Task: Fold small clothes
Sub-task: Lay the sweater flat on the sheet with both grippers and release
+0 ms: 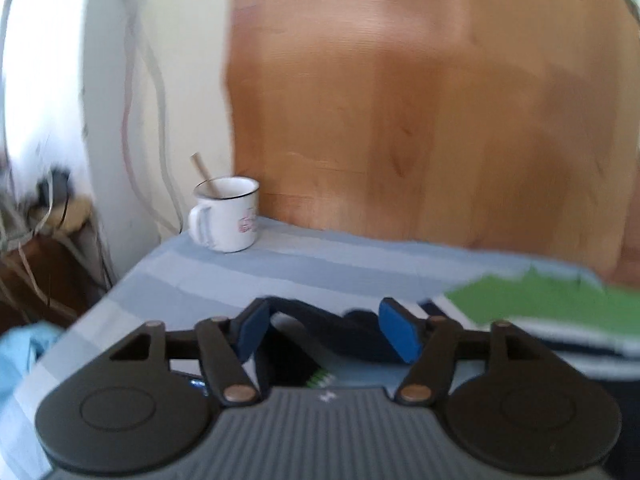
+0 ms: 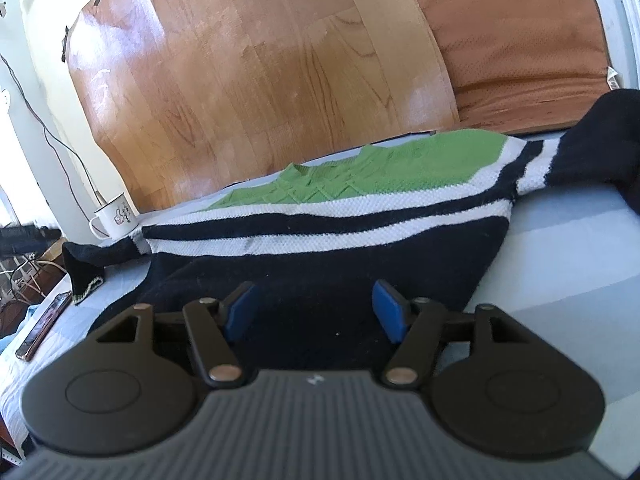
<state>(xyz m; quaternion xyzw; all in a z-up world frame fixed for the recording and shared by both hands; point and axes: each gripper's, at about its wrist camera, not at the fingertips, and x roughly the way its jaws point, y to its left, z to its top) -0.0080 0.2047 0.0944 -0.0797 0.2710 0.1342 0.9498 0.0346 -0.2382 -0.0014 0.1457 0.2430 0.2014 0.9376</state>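
A small knitted sweater (image 2: pixel 320 216) lies spread flat on the bed, with a green chest, white stripes and a navy lower part. Its left sleeve (image 2: pixel 86 264) stretches toward the mug, and its right sleeve (image 2: pixel 600 140) runs up to the right. My right gripper (image 2: pixel 315 314) hovers open over the navy hem, its blue pads clear of the fabric. In the blurred left wrist view, my left gripper (image 1: pixel 325 332) stands open above the dark sleeve (image 1: pixel 304 314). The sleeve lies between the pads without being pinched. The green part (image 1: pixel 540 300) shows to the right.
A white enamel mug (image 1: pixel 228 216) (image 2: pixel 116 216) with a stick in it stands at the bed's far left corner. A phone (image 2: pixel 42 332) lies near the left edge. A wooden board (image 2: pixel 260 80) and a brown cushion (image 2: pixel 512 48) lean behind. Cables hang on the left wall.
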